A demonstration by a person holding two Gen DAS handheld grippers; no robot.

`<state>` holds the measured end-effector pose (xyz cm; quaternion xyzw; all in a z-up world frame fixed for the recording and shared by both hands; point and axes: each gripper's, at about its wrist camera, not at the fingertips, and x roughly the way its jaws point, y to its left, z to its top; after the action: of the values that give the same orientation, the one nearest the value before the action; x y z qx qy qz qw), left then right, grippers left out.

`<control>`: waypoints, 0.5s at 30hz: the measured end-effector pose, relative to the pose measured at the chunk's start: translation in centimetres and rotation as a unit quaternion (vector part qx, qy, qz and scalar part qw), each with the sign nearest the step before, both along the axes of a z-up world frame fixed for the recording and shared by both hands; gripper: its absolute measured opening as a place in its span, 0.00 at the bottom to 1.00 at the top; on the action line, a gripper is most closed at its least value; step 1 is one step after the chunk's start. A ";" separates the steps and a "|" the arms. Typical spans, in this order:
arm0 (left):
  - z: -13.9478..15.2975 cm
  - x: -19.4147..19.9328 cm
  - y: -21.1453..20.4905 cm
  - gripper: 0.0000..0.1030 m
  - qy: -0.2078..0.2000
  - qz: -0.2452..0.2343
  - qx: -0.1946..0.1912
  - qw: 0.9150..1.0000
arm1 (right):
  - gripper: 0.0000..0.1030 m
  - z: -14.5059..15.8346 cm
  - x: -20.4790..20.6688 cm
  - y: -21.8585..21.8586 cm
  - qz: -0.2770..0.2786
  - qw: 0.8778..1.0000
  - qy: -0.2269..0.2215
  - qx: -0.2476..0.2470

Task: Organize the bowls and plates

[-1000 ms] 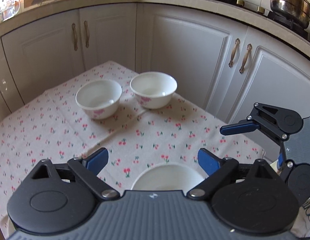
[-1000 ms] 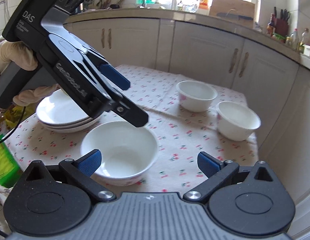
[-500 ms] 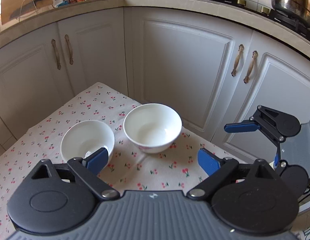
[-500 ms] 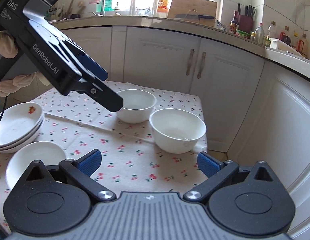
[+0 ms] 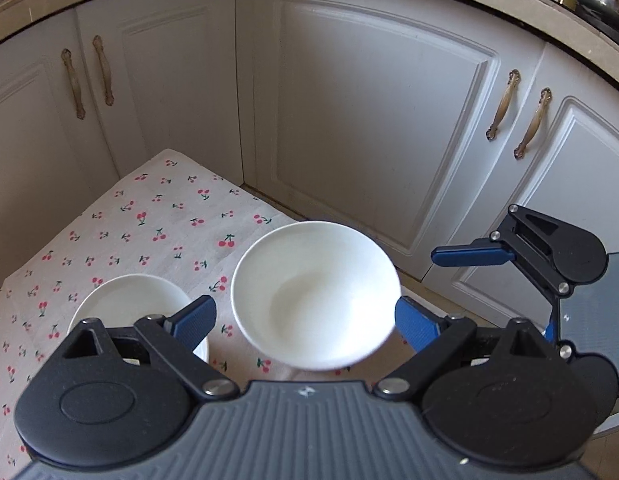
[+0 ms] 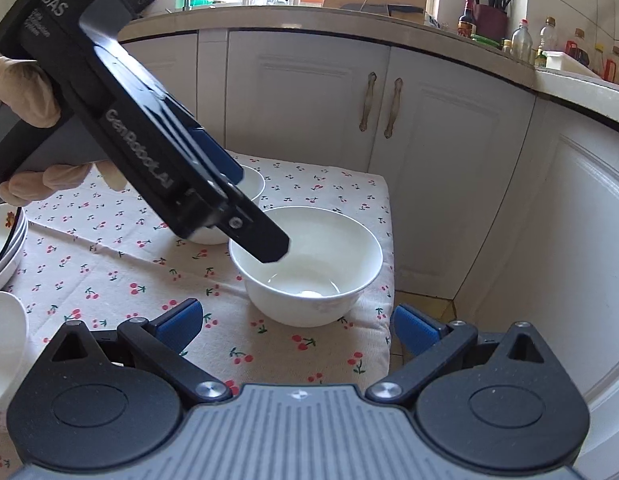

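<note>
Two white bowls stand on the cherry-print tablecloth near the table's far corner. The corner bowl (image 5: 315, 296) (image 6: 309, 268) lies under and between the blue pads of my left gripper (image 5: 305, 322), which is open and hovers just above it. The second bowl (image 5: 125, 304) (image 6: 251, 184) sits beside it, partly hidden by the left gripper (image 6: 257, 212). My right gripper (image 6: 297, 324) is open with only tablecloth between its pads, a little short of the corner bowl. In the left wrist view the right gripper's upper finger (image 5: 473, 257) shows at the right.
A stack of shallow plates (image 6: 5, 240) and another white bowl (image 6: 1, 352) stand at the table's left. White cabinet doors (image 5: 369, 128) close in behind the table corner (image 6: 383, 184). A gloved hand (image 6: 25, 92) holds the left gripper.
Both grippers have travelled across the table toward the two bowls at the corner. The left gripper now hangs over the corner bowl. The nearer bowl and plates have slid out to the left.
</note>
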<state>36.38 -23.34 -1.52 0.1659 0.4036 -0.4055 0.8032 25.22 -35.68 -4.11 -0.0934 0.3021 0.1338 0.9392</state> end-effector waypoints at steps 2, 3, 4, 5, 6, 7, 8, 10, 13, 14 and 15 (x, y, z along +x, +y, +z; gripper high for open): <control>-0.4 0.5 -0.5 0.93 0.001 -0.002 0.002 1.000 | 1.00 -0.3 0.5 -0.1 0.005 1.000 -0.001 0.000; -0.6 0.9 -0.9 0.93 0.001 -0.003 0.003 1.000 | 1.00 -0.4 0.7 -0.2 0.006 1.000 -0.001 0.000; -0.8 1.1 -1.1 0.93 0.003 -0.004 0.005 1.000 | 1.00 -0.5 0.9 -0.2 0.008 1.000 -0.001 0.001; -1.1 1.3 -1.4 0.93 0.005 -0.006 0.005 1.000 | 1.00 -0.6 1.1 -0.3 0.009 1.000 -0.001 0.001; -1.2 1.6 -1.6 0.93 0.005 -0.007 0.007 1.000 | 1.00 -0.7 1.2 -0.3 0.008 1.000 -0.003 0.000; -1.5 1.8 -1.8 0.93 0.006 -0.008 0.009 1.000 | 1.00 -0.8 1.4 -0.3 0.008 1.000 -0.004 0.000; -1.6 1.9 -1.9 0.93 0.007 -0.008 0.010 1.000 | 1.00 -0.9 1.6 -0.4 0.010 1.000 -0.003 0.002; -2.0 2.2 -2.2 0.93 0.006 -0.010 0.014 1.000 | 1.00 -1.1 1.9 -0.4 0.012 1.000 -0.002 0.003; -2.4 2.6 -2.5 0.92 0.010 -0.011 0.017 1.000 | 1.00 -1.3 2.4 -0.3 0.016 1.000 -0.001 -0.002; -2.6 2.7 -2.6 0.92 0.011 -0.011 0.019 1.000 | 1.00 -1.4 2.5 -0.2 0.018 1.000 -0.001 -0.004; -2.7 2.8 -2.7 0.92 0.011 -0.012 0.021 1.000 | 1.00 -1.4 2.6 -0.2 0.019 1.000 -0.002 -0.004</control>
<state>39.17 -26.03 -4.21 0.1828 0.4189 -0.4089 0.7898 27.85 -35.92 -5.55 -0.1035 0.2992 0.1500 0.9366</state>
